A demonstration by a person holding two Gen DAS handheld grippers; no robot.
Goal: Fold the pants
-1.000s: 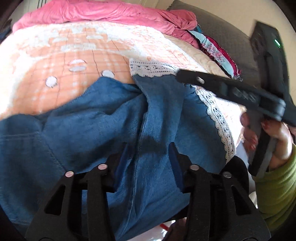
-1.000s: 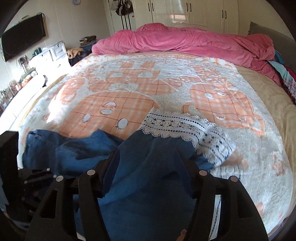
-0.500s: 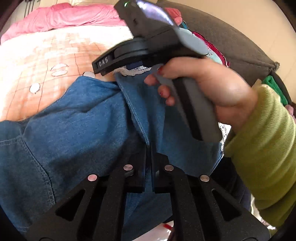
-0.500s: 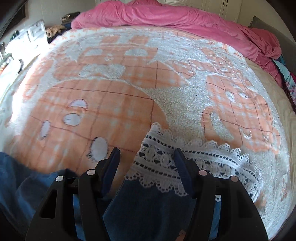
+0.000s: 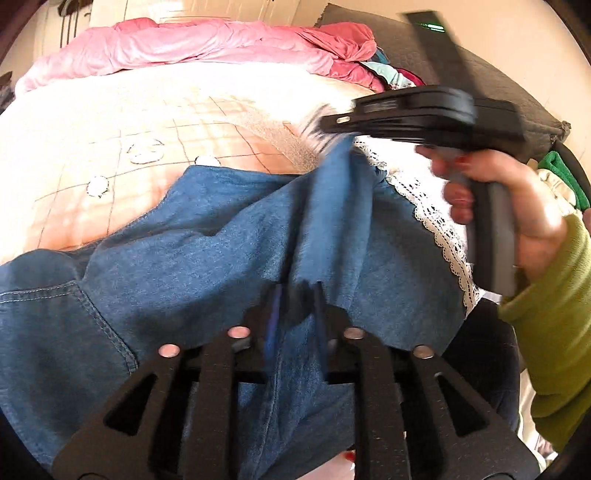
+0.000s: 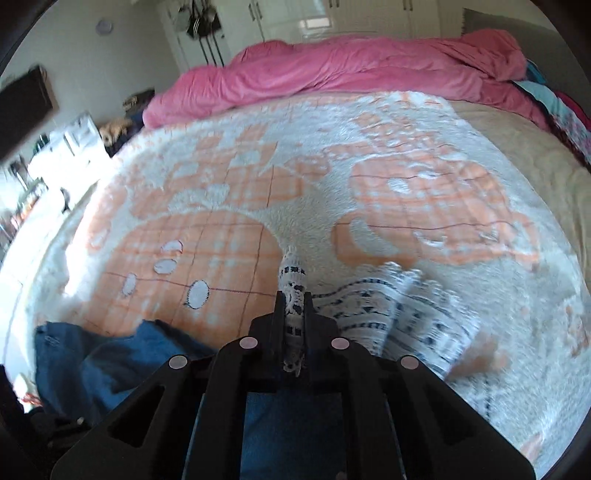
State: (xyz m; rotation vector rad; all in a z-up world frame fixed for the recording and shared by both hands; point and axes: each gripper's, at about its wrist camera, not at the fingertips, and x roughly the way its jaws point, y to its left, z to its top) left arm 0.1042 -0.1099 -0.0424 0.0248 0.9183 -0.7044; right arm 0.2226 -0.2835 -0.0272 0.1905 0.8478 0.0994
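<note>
Blue denim pants point(image 5: 207, 258) with a white lace hem point(image 5: 439, 229) lie on a peach and white blanket point(image 6: 332, 177). My left gripper point(image 5: 295, 295) is shut on a raised fold of the denim near its seam. My right gripper point(image 6: 294, 306) is shut on the lace hem point(image 6: 293, 284), which stands pinched between its fingers. In the left wrist view the right gripper point(image 5: 332, 123) is held in a hand above the hem end, lifting the denim into a ridge. More denim point(image 6: 103, 358) lies at lower left in the right wrist view.
A pink duvet point(image 6: 351, 70) is heaped at the far end of the bed. Colourful clothes point(image 5: 388, 77) and a dark headboard point(image 5: 498, 85) are at the right. A dresser point(image 6: 55, 155) and wardrobes point(image 6: 295, 18) stand beyond the bed.
My right gripper has closed on the lace hem and lifted it. My left gripper stays shut on the denim fold. The right hand has moved right and away from the left camera.
</note>
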